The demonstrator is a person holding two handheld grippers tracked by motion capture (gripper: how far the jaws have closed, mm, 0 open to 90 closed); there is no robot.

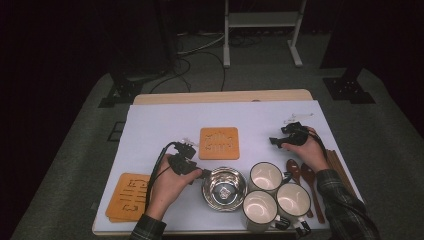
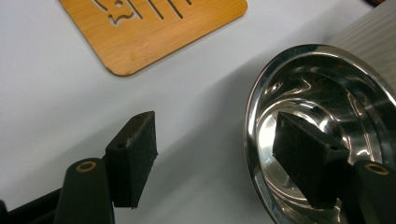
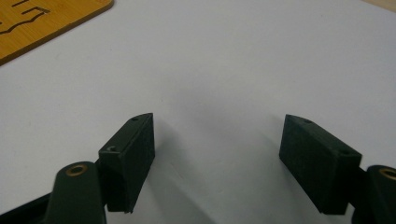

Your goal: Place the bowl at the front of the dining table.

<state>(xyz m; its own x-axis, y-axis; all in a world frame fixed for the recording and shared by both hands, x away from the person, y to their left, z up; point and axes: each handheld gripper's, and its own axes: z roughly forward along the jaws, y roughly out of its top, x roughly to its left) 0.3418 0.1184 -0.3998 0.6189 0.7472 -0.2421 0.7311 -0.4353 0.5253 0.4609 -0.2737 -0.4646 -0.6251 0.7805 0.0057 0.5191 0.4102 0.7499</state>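
Steel bowl (image 1: 224, 188) sits at the table's (image 1: 150, 125) six o'clock edge. Left gripper (image 1: 192, 170) straddles its nine o'clock rim, jaws parted, not pressing. Right gripper (image 1: 281, 142), at three o'clock, gapes empty.

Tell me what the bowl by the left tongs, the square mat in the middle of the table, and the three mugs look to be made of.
Bowl: polished metal, probably stainless steel; its inside mirrors its surroundings.
Square mat: light wood, maybe bamboo; matte orange-tan with cut-out slots and rounded corners.
Three mugs: likely glazed ceramic or enamel; glossy cream insides with thin dark rims, too small to tell which.
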